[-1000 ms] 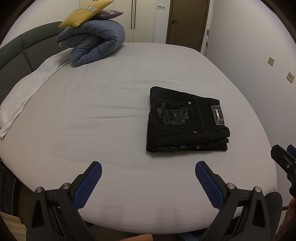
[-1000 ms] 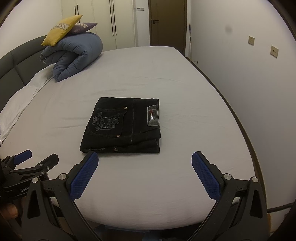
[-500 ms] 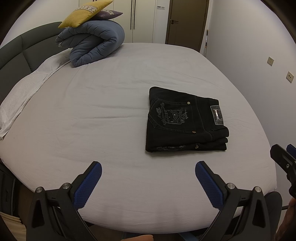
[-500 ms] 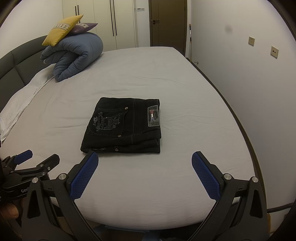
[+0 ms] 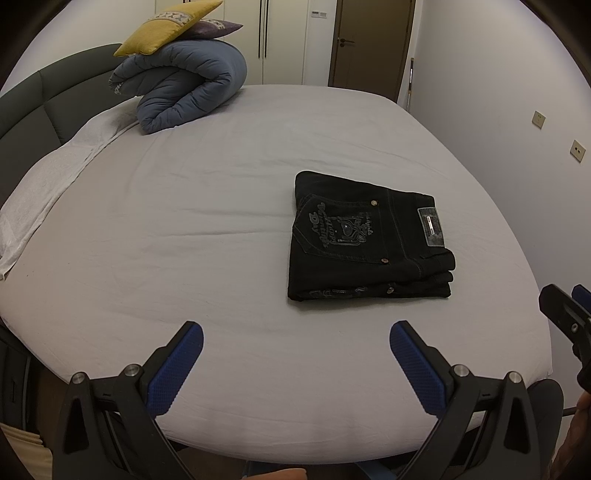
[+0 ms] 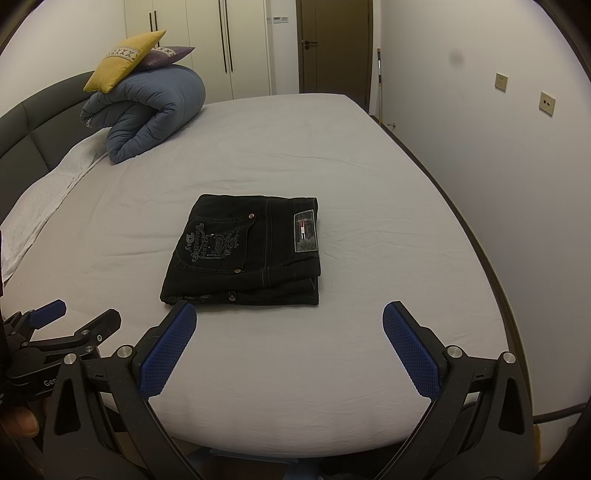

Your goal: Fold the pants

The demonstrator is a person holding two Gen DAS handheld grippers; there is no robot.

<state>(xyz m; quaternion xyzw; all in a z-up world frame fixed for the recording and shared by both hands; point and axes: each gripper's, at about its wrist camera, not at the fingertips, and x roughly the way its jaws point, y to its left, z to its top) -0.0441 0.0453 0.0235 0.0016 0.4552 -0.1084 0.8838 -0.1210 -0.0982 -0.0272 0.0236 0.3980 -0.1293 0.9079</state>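
Note:
Black jeans (image 5: 365, 240) lie folded in a compact rectangle on the grey bed sheet (image 5: 184, 229), back pocket and waist patch up. They also show in the right wrist view (image 6: 247, 254). My left gripper (image 5: 295, 343) is open and empty, held above the bed's near edge, short of the jeans. My right gripper (image 6: 290, 325) is open and empty, just in front of the jeans' near edge. The left gripper also shows at the left of the right wrist view (image 6: 74, 317).
A rolled blue duvet (image 5: 184, 88) with a yellow cushion (image 5: 166, 26) sits at the far left by the dark headboard (image 5: 55, 99). A white towel (image 5: 48, 184) lies along the left side. A wall (image 6: 498, 166) runs close along the bed's right side.
Both grippers have drifted very slightly; the jeans appear a touch shifted in view. Nothing was taken hold of or let go.

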